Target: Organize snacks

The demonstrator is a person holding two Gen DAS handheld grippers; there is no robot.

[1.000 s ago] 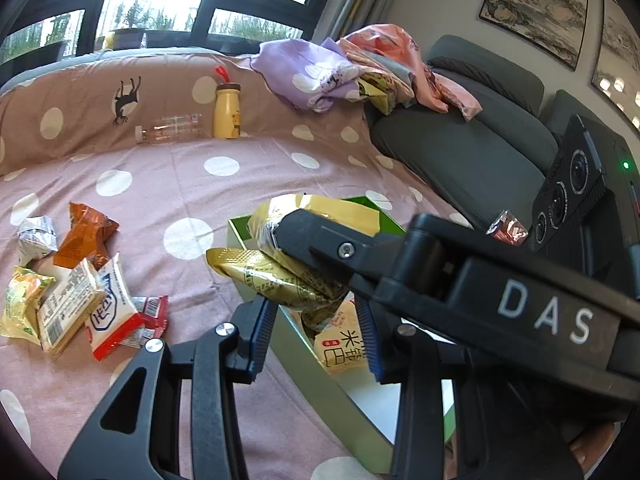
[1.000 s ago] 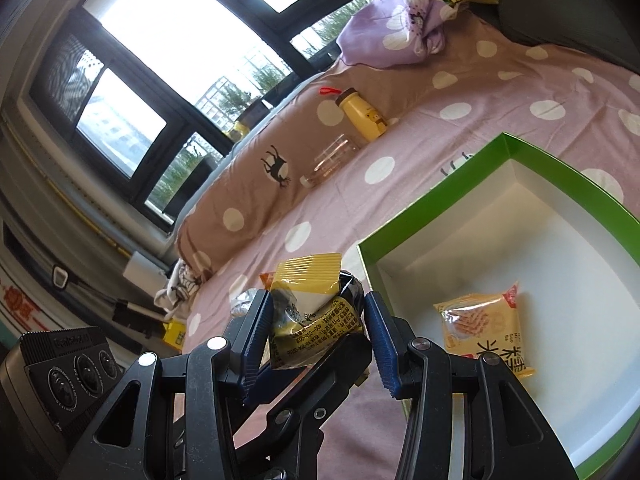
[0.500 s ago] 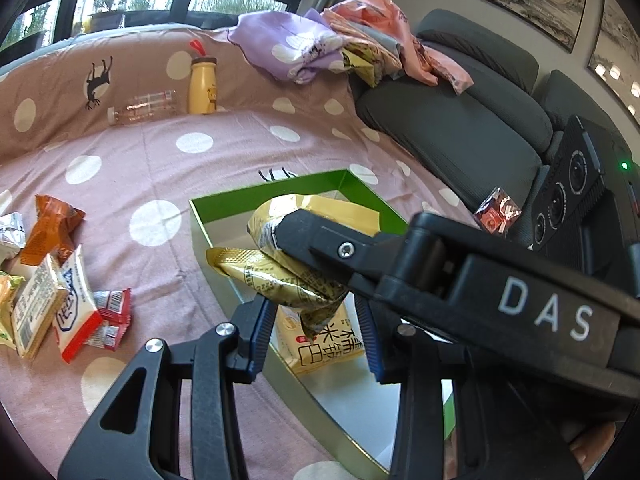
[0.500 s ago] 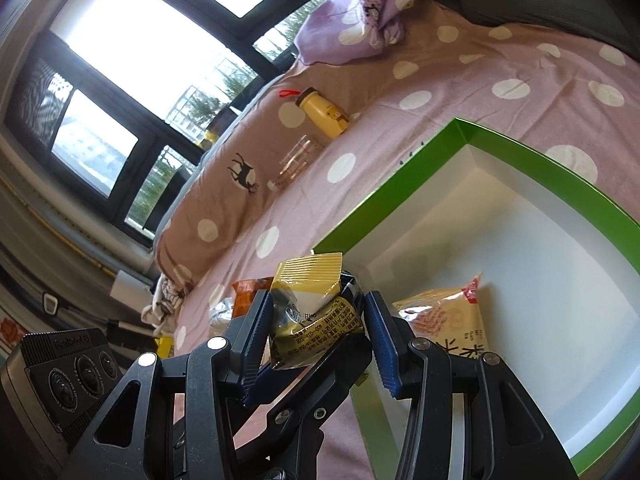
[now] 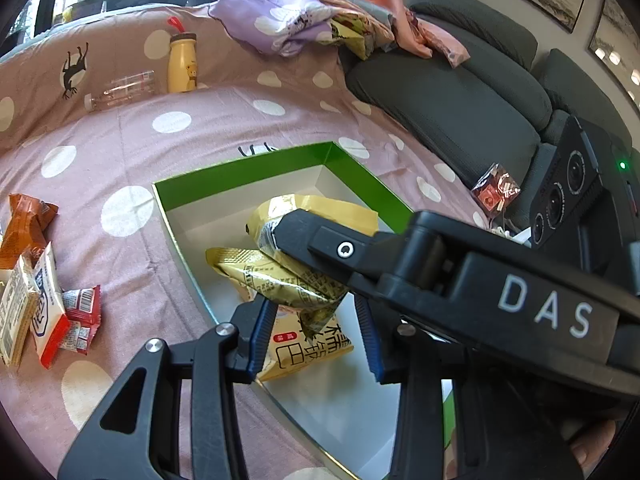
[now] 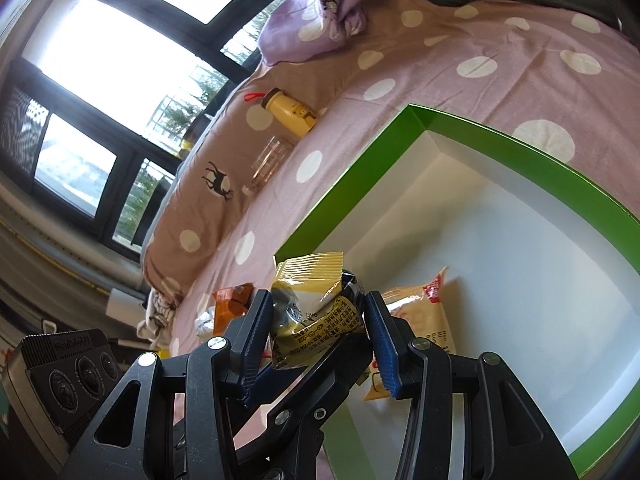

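A green box with a white inside lies on the dotted pink blanket; its rim also shows in the right wrist view. One yellow rice-cracker packet lies flat in it, and appears again as a yellow packet beside the right jaws. My left gripper is shut on a crumpled gold snack packet over the box's near side. My right gripper is shut on a second gold-and-yellow packet. It crosses in above the left one, so both packets hang close together.
Loose snacks and an orange packet lie on the blanket left of the box. A yellow bottle and a clear bottle stand at the back. Piled clothes and a grey sofa border the right.
Both grippers have moved forward and down over the green box, each still holding its packet. The box interior and the packet lying in it now show more fully beneath them.
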